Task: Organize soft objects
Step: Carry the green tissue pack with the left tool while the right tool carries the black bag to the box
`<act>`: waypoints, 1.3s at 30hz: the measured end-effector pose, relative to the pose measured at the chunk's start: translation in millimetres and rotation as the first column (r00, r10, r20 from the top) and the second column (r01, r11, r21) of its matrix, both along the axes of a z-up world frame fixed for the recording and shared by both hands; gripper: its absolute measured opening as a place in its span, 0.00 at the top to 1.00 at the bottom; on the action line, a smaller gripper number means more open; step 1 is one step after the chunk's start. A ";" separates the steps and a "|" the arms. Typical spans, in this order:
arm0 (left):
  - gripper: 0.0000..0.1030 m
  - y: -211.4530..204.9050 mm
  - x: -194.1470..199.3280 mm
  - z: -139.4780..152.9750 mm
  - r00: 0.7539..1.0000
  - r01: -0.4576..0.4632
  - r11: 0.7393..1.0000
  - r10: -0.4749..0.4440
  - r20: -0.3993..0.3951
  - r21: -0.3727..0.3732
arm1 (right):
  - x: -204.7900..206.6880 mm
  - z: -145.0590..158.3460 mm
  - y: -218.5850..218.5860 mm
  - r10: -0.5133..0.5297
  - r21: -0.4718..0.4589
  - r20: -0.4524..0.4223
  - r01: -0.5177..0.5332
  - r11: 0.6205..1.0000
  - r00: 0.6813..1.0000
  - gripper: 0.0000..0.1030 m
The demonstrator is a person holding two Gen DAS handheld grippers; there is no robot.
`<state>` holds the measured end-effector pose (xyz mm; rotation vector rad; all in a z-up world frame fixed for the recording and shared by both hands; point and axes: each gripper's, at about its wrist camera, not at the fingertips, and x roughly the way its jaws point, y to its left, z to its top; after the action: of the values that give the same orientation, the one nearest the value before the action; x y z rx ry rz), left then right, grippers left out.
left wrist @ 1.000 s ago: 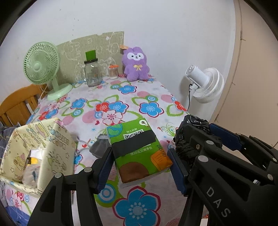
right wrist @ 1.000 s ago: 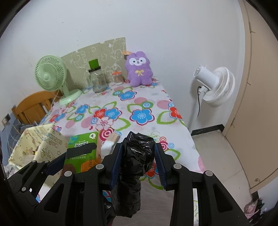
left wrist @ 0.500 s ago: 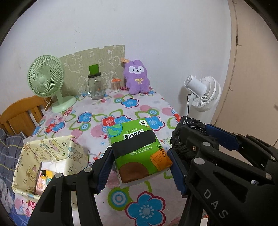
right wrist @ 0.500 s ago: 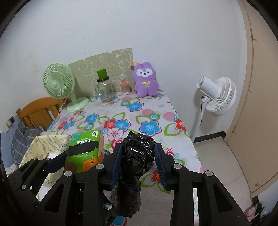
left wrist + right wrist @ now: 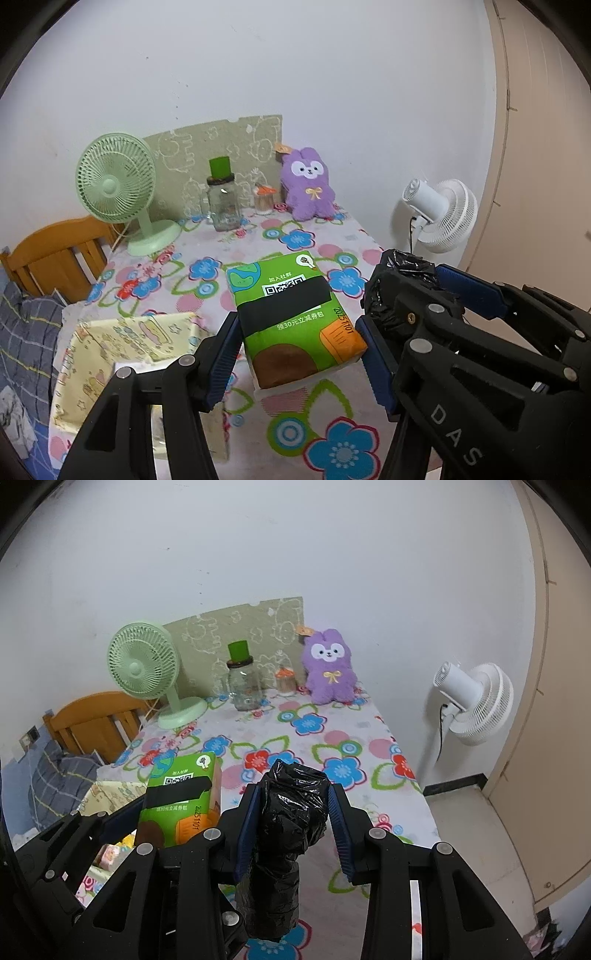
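My left gripper (image 5: 299, 350) is shut on a green tissue pack (image 5: 291, 317) and holds it above the flowered table (image 5: 207, 266). The pack also shows in the right wrist view (image 5: 177, 801). My right gripper (image 5: 293, 823) is shut on a roll of black plastic bags (image 5: 291, 819), held in the air just right of the pack; the roll also shows in the left wrist view (image 5: 402, 280). A yellow patterned storage box (image 5: 122, 354) sits open below and left of the left gripper. A purple plush toy (image 5: 308, 184) stands at the table's far edge.
A green desk fan (image 5: 118, 184), a glass jar with a green lid (image 5: 223, 203) and a small jar (image 5: 264, 199) stand at the back. A white floor fan (image 5: 443, 214) stands right of the table. A wooden chair (image 5: 55, 254) is at the left.
Both grippers have risen and pulled back from the table with their loads. The table and the yellow box look smaller and lower in the views.
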<state>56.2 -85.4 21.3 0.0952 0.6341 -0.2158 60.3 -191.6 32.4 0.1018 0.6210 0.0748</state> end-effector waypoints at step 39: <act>0.38 120.1 15.9 -9.5 0.993 -0.122 0.992 0.122 -0.003 0.036 | 28.0 -2.6 122.1 0.184 -0.028 -0.006 -0.184 0.983 0.983 0.60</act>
<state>72.2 34.7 11.8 0.0900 0.6465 -0.0868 88.3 -69.5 29.8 0.0169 0.6334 0.2449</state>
